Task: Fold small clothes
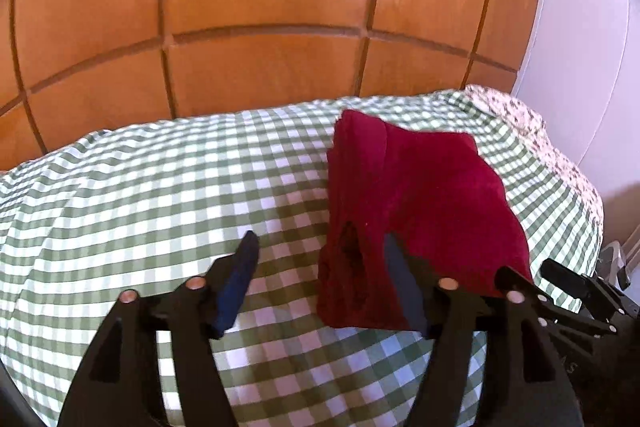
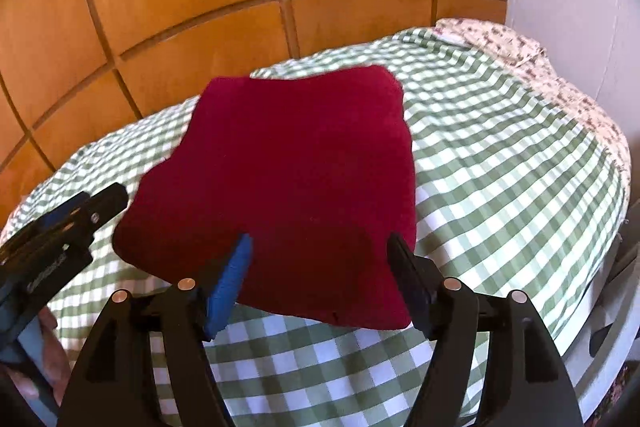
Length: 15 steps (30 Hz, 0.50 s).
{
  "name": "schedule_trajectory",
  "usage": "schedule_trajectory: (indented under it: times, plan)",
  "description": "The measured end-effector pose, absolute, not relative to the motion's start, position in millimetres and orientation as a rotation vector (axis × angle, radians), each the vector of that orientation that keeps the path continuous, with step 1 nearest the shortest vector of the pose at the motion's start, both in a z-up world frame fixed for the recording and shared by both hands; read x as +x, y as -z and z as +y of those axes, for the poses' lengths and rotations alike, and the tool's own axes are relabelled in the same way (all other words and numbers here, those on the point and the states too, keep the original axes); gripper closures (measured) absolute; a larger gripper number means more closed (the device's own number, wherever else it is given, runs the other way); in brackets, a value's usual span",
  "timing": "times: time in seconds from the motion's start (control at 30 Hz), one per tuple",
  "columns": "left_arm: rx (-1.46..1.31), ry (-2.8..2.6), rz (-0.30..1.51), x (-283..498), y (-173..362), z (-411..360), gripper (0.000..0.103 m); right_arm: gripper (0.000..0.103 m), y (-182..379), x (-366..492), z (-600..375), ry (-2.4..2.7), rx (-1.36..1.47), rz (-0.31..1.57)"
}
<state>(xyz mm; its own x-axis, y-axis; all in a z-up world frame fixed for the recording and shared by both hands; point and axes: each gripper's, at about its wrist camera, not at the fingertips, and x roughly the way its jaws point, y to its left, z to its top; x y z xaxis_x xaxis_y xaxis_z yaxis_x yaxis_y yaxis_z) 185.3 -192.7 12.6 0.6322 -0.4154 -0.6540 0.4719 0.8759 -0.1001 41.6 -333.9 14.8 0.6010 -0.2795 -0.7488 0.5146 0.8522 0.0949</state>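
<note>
A folded dark red garment (image 2: 288, 183) lies on the green checked bedcover (image 2: 500, 163), centre frame in the right wrist view. The right hand-held gripper (image 2: 320, 275) stands open just short of its near edge; the left hand-held gripper (image 1: 322, 275) also gapes, its right finger seemingly overlapping the cloth, pads not pressing.

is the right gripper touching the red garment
Cannot tell. In the right wrist view the right gripper stands open with the red garment seen between its fingers, but no gap or contact shows plainly; the garment lies on the checked bedcover.
</note>
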Motion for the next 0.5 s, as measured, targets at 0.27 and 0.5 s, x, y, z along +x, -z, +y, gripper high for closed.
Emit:
schedule_trajectory:
  times: [0.27,0.5]
  plan:
    - [0.058,0.44,0.689,168.2,-21.7,-163.8,0.016,0.014,-37.9,32.9,-312.4,0.599,0.297,0.739]
    - [0.034,0.394,0.666,159.8,-24.9,-143.5,0.003,0.007,-56.1,31.0,-283.9,0.634,0.189,0.684]
